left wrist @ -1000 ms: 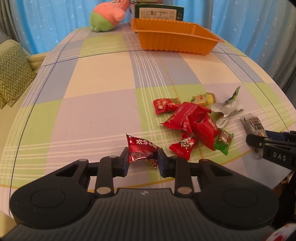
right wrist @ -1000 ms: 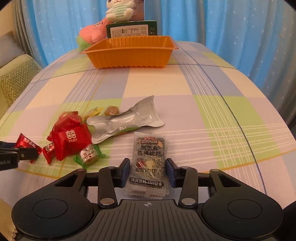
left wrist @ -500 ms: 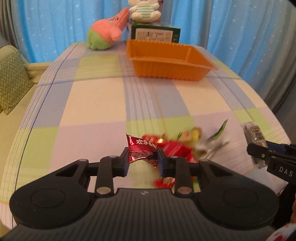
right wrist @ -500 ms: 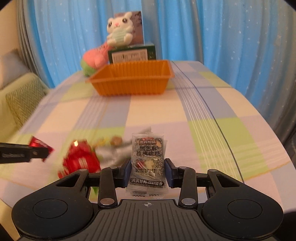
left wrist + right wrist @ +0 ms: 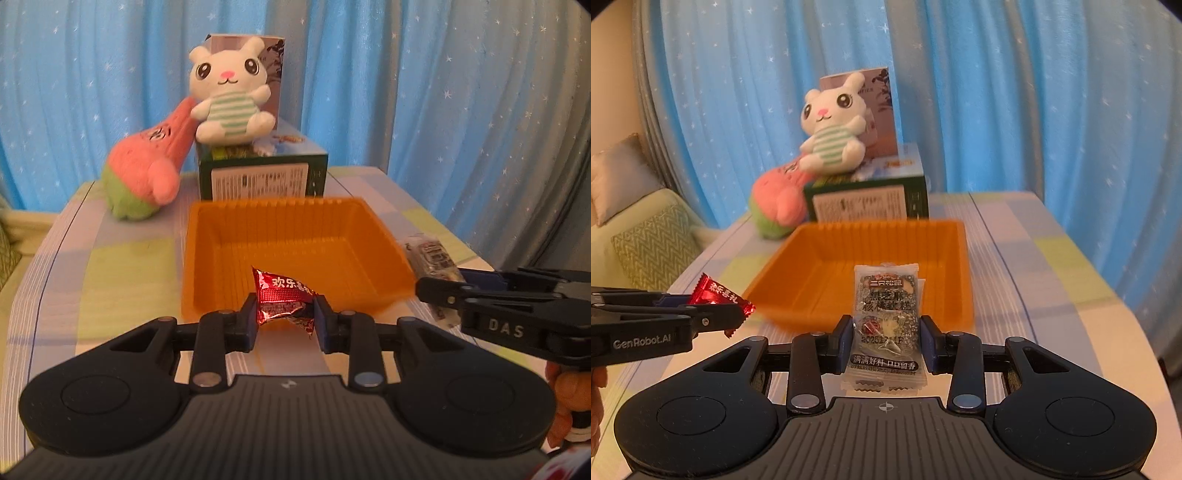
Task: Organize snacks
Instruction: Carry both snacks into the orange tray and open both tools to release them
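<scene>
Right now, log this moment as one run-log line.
left gripper: shut on red candy | right gripper: shut on clear snack packet | orange tray: nothing inside | both snacks held at tray's near edge

Two snack packets are counted: one red foil candy (image 5: pixel 284 299) and one clear-wrapped cake packet (image 5: pixel 885 325). One orange tray (image 5: pixel 295 236) is seen on the bench (image 5: pixel 122 280). Two plush toys are counted, one white rabbit (image 5: pixel 229 96) and one pink star (image 5: pixel 147 173). Two boxes are seen, one green (image 5: pixel 262 173), one pale (image 5: pixel 882 110). Two grippers are counted, left (image 5: pixel 285 319) and right (image 5: pixel 885 345).
</scene>
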`<state>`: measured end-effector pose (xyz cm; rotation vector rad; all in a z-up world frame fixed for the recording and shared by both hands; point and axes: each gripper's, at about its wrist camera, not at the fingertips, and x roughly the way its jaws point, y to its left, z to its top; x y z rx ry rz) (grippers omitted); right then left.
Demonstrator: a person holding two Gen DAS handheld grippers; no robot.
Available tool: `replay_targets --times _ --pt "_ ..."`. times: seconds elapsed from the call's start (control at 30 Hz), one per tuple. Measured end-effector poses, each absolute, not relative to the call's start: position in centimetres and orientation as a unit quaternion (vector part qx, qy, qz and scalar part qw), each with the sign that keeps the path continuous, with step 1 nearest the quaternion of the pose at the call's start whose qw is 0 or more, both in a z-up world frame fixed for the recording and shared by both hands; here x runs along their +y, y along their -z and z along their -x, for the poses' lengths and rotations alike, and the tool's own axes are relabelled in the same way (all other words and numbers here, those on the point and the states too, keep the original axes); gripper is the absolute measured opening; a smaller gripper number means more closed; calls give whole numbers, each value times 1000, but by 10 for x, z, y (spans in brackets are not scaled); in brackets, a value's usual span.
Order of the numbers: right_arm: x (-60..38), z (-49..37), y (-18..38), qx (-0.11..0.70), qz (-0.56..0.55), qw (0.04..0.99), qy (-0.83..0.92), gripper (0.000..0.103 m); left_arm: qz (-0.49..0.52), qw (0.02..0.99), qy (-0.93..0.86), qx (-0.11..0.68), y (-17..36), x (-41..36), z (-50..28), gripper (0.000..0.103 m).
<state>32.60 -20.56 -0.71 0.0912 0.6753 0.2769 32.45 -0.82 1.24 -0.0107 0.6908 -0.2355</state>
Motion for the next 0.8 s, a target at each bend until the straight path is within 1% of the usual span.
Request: replay_targets --times 0.17,0.4,0.43,0.47,0.5,0.8 --pt "-201 -384 19 342 -48 928 -141 38 16 931 111 348 3 -5 -375 27" --pt "-194 -419 41 359 -50 920 -149 38 21 926 106 362 30 -3 -412 28" --pt "-193 -422 44 362 -51 919 -150 38 25 924 105 366 33 -2 -416 31" --pt "-193 -424 46 364 -52 918 -150 38 31 923 103 370 36 0 -419 40" --pt "-193 -425 48 365 -54 917 -151 38 35 922 103 371 38 1 -419 42" --pt "-189 -429 54 373 -52 914 -152 38 38 927 89 363 34 17 -406 42"
